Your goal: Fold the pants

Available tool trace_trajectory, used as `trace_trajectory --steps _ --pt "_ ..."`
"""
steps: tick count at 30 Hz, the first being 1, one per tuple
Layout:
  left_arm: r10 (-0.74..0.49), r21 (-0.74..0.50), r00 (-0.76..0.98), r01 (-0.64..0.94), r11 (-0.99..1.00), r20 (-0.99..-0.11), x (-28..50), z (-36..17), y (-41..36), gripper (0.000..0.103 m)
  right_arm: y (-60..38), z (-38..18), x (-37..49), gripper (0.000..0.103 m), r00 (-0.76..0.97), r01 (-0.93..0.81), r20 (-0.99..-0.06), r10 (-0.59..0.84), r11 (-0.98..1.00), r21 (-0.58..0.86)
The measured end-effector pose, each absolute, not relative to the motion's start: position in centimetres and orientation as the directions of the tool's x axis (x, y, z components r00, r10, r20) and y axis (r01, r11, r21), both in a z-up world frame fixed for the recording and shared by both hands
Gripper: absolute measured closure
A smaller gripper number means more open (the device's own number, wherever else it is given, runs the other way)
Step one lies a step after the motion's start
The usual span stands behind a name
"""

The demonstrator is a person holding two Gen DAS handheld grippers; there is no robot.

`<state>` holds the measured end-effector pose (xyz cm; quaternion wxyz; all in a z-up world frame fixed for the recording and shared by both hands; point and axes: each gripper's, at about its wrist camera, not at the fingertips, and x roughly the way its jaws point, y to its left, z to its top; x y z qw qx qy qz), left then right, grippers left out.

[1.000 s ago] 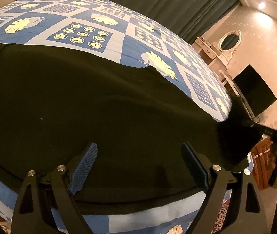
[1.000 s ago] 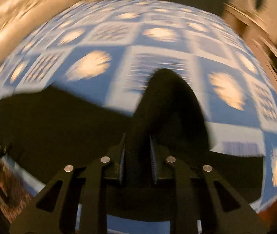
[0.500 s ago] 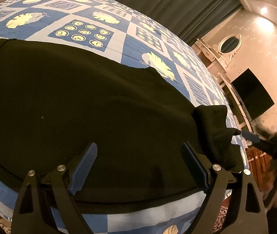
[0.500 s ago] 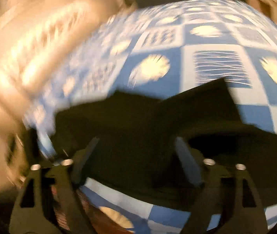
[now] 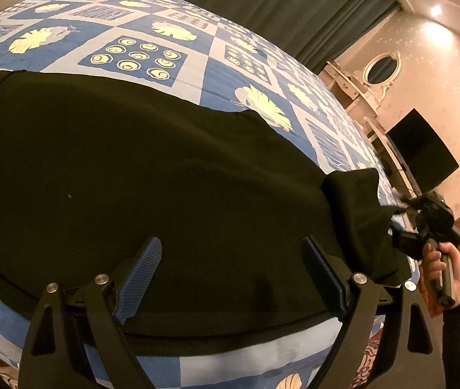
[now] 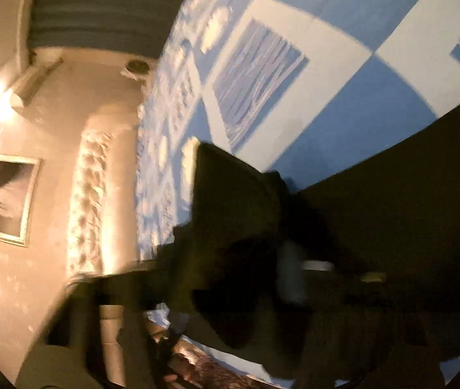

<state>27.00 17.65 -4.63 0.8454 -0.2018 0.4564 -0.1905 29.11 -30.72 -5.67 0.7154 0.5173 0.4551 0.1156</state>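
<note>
The black pants (image 5: 139, 178) lie spread flat across the near edge of the bed, with their right end bunched into a raised fold (image 5: 359, 201). My left gripper (image 5: 231, 278) is open and empty, hovering just above the pants' near edge. My right gripper (image 5: 401, 210) shows in the left wrist view at the far right, held in a hand beside the bunched end. The right wrist view is tilted and blurred; dark cloth (image 6: 375, 220) fills its lower half and hides the fingers.
The bed carries a blue and white patterned sheet (image 5: 197, 64). A dark curtain (image 5: 278, 6) hangs behind it. A dresser with an oval mirror (image 5: 382, 68) and a black screen (image 5: 421, 152) stand at the right. A padded headboard (image 6: 90, 201) shows in the right wrist view.
My right gripper let go of the lifted pants end, which dropped into a bunched fold on the bed. It then swung away and rolled sideways. My left gripper stayed put.
</note>
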Motion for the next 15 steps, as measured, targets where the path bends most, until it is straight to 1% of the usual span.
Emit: trace_trajectory --steps 1,3,6,8,12,15 --pt "-0.505 -0.512 0.51 0.139 0.848 -0.697 27.0 -4.6 17.6 0.016 -30.7 -5.7 29.1 0.081 0.554 0.309 -0.543 0.631 0.45 0.838" --pt "-0.507 -0.517 0.508 0.134 0.845 -0.697 27.0 -4.6 17.7 0.016 -31.0 -4.8 28.5 0.086 0.563 0.284 -0.563 0.605 0.498 0.819" --pt "-0.52 -0.539 0.503 0.123 0.834 -0.69 27.2 -4.5 18.0 0.016 -33.5 -2.3 26.2 0.087 0.607 0.247 -0.558 0.566 0.533 0.809" --pt "-0.532 -0.558 0.501 0.112 0.822 -0.682 27.2 -4.5 18.3 0.016 -36.5 -0.1 23.8 0.087 0.644 0.233 -0.572 0.509 0.581 0.78" --pt "-0.545 -0.59 0.506 0.085 0.803 -0.669 27.3 -4.3 18.7 0.016 -43.5 1.6 19.5 0.087 0.685 0.298 -0.619 0.385 0.627 0.719" --pt "-0.537 -0.587 0.51 0.074 0.806 -0.672 27.1 -4.0 18.3 0.016 -48.2 0.4 16.9 0.087 0.677 0.367 -0.661 0.324 0.63 0.684"
